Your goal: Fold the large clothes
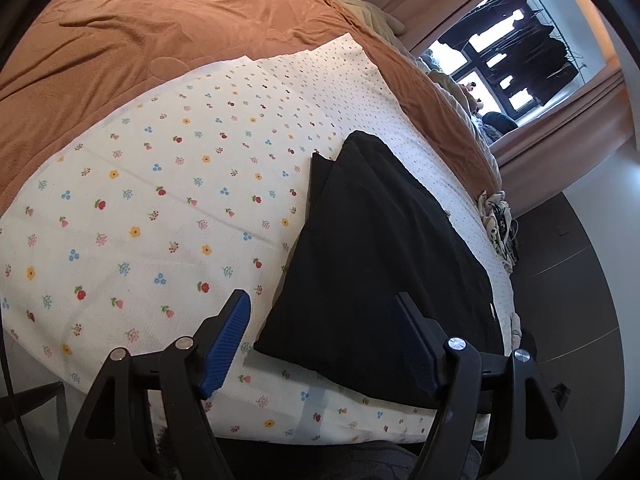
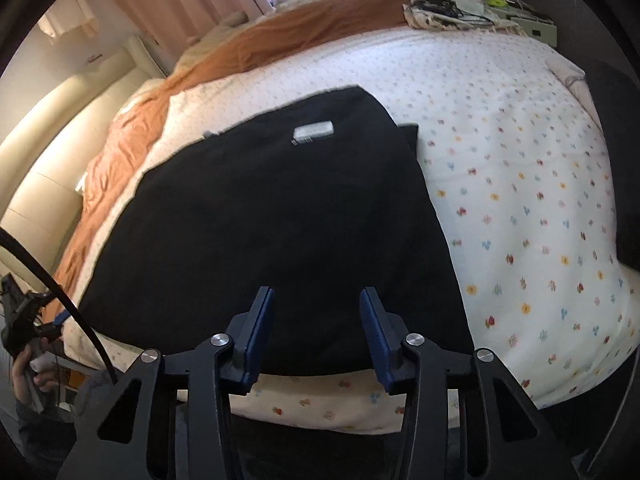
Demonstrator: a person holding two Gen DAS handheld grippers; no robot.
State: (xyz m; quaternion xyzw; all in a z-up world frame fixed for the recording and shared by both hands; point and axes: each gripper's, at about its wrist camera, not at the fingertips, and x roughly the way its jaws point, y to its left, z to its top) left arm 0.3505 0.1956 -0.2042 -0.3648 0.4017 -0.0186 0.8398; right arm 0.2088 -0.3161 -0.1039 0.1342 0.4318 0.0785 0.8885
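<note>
The folded black garment (image 2: pixel 272 216) is matt, soft cloth carrying a small glossy white label (image 2: pixel 313 131). Under it, the white flower-printed bedsheet (image 1: pixel 160 208) shows a fine waffle-like weave. Beyond that sheet, the rust-orange blanket (image 1: pixel 140 40) looks fuzzy and rumpled. The ribbed blue rubbery fingers (image 1: pixel 226 344) sit on matt black plastic, with shiny metal pins.

Black garment (image 2: pixel 272 216) lies folded flat on floral sheet (image 2: pixel 520 184)

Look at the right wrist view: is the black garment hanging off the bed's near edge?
No: the folded black garment lies wholly on the floral sheet, with sheet showing below its near edge.
</note>
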